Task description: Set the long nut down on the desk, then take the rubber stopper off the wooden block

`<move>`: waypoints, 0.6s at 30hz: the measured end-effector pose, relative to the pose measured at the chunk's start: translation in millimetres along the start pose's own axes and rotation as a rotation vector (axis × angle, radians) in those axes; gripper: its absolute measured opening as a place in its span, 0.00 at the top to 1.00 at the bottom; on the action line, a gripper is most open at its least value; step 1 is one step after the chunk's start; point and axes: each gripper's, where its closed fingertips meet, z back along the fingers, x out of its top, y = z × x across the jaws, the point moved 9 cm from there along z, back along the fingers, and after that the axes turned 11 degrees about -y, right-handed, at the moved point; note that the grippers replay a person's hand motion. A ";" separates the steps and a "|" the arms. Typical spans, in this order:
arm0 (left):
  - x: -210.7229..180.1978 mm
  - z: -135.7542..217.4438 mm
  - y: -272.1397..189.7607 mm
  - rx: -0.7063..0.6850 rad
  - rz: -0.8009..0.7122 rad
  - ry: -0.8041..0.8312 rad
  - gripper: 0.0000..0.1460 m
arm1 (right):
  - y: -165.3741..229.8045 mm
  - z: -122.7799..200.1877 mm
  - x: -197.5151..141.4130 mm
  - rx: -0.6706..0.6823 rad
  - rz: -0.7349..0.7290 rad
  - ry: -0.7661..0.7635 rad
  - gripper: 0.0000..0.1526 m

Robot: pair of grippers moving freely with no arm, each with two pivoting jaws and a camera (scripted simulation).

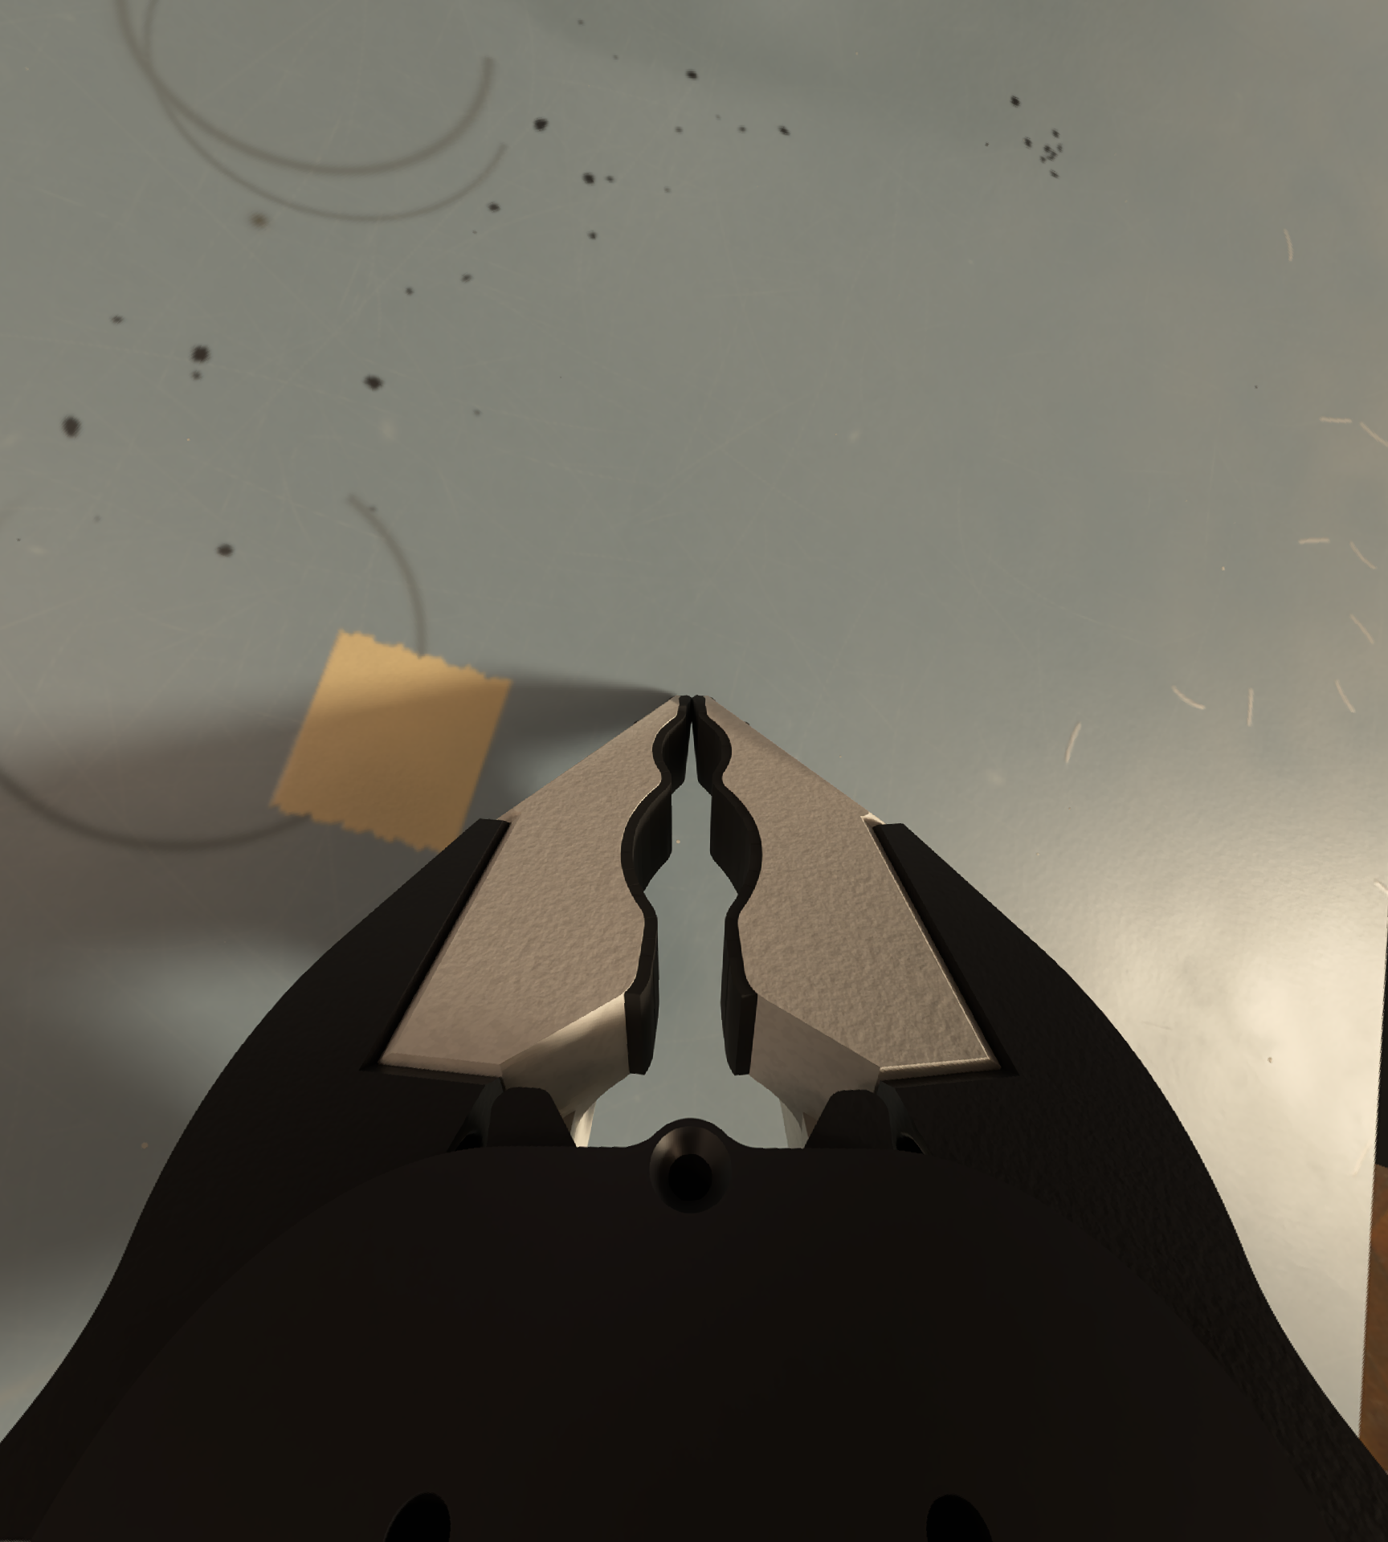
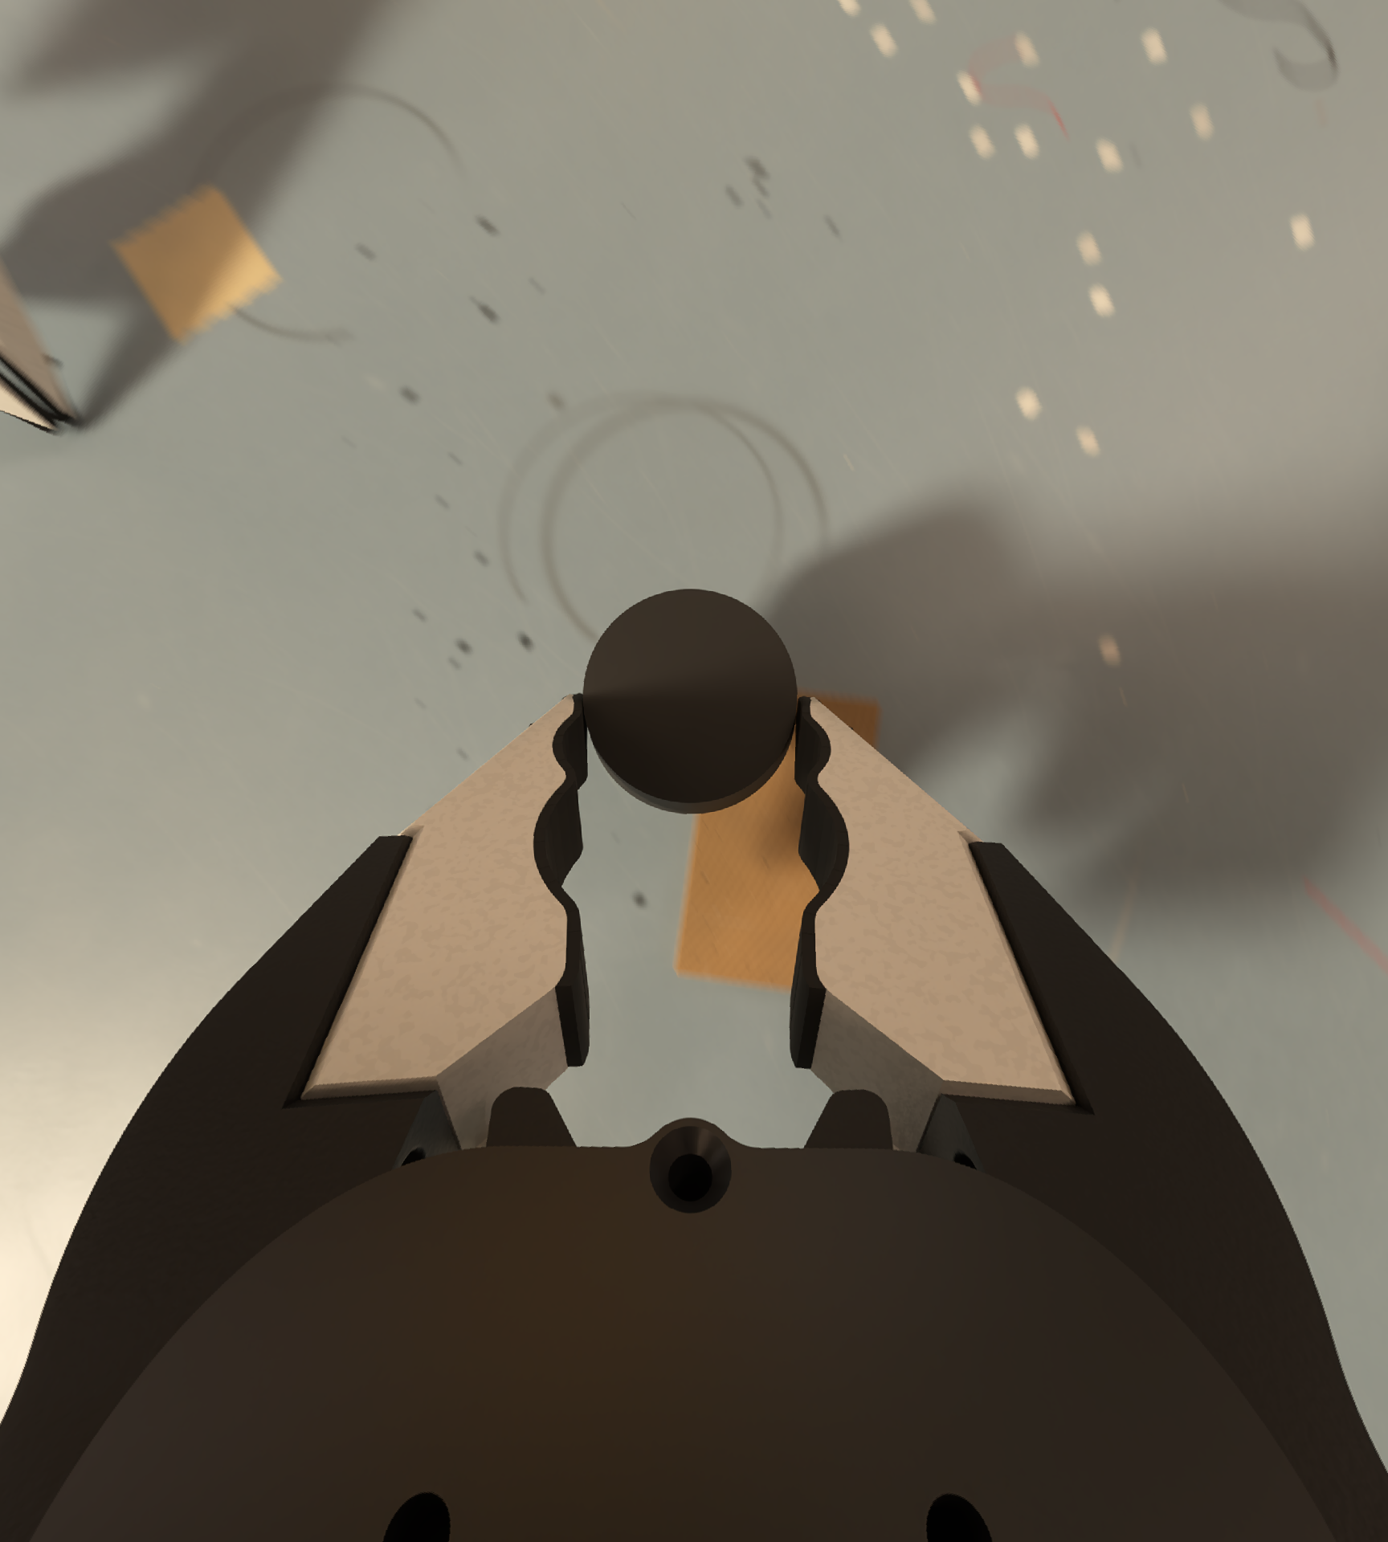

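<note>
Stopper (image 2: 689, 701): clamped at my right gripper (image 2: 689, 709) tips, above counter (image 2: 173, 751).
Left gripper (image 1: 691, 699): I see fingers together, empty.

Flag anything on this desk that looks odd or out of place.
Only wear: the desk carries dark specks, ring stains and torn tan tape. The right gripper grips the rubber stopper; neither the nut nor the block shows.
</note>
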 end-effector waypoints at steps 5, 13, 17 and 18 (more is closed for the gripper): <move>-0.2 0.6 1.3 0.029 -0.001 -0.007 1.00 | 39.8 -37.6 47.0 0.115 0.176 -0.067 0.67; -14.5 16.7 -6.3 -0.084 -0.044 0.029 1.00 | 94.6 -113.5 85.5 0.239 0.346 0.026 0.67; -19.4 24.0 -1.2 -0.093 0.163 0.034 1.00 | 105.7 -130.3 88.8 0.302 0.380 0.078 0.67; -20.3 24.7 0.5 -0.100 0.233 0.033 1.00 | 107.1 -133.3 88.4 0.311 0.385 0.093 0.67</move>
